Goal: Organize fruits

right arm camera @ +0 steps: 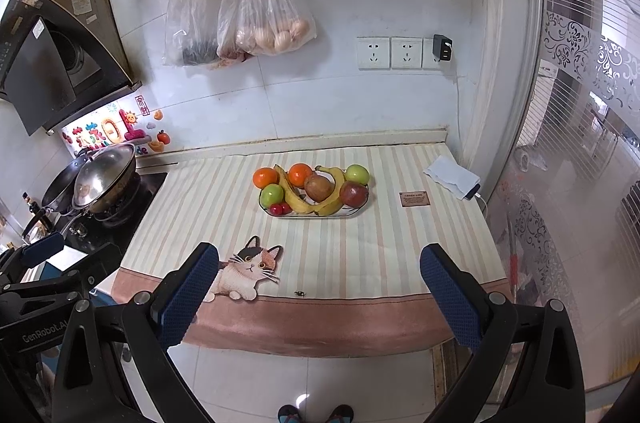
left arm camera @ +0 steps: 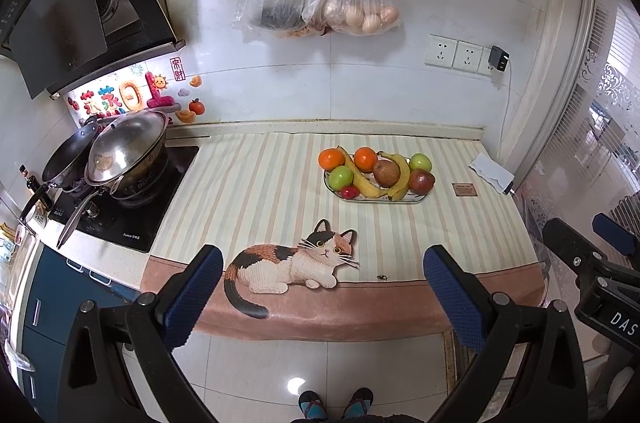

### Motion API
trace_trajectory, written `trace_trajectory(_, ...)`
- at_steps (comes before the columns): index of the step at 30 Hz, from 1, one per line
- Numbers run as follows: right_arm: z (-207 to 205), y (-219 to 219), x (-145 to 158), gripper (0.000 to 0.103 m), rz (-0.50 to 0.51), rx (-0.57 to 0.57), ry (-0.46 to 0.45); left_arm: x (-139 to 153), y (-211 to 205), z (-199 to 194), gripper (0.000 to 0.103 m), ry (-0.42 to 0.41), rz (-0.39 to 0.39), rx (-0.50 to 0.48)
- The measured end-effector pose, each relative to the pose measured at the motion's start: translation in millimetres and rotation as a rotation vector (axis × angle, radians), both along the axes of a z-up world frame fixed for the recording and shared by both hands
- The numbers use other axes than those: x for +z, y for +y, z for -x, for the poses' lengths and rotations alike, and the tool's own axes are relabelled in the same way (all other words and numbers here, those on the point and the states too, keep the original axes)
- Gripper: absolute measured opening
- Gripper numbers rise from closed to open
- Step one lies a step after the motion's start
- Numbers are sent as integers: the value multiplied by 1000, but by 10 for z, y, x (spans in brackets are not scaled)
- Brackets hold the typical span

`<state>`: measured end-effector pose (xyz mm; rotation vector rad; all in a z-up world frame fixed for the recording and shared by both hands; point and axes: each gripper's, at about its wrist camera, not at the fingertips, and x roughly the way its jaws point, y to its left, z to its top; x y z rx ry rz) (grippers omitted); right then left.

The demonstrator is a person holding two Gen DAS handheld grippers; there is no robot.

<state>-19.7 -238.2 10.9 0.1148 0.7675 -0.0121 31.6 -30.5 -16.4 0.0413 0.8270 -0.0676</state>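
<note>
Both grippers sit low and level in front of the counter edge, and I'm looking straight along their fingers: left gripper (left arm camera: 322, 297) has its blue-padded jaws spread wide with nothing between them, and right gripper (right arm camera: 320, 299) is spread just as wide and equally empty. From the left wrist view I see the right gripper's black body off at the right edge, so the two are side by side, well short of the fruit. Ahead, on the striped cat-print mat (left arm camera: 260, 191), the fruit plate (left arm camera: 416, 201) stands toward the back wall. On it I count two oranges (left arm camera: 331, 158) at the rear, green apples (left arm camera: 341, 176), two bananas (left arm camera: 370, 185) curving across the middle, a brown pear (left arm camera: 386, 172) and a red apple (left arm camera: 421, 181). Feet in sandals (left arm camera: 312, 405) show below.
</note>
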Motion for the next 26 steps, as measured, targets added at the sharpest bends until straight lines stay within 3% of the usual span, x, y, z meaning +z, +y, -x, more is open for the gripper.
trace_trajectory(26,60,1,42,103,-5,0,-4,54,0,87,103,-22,-5,1)
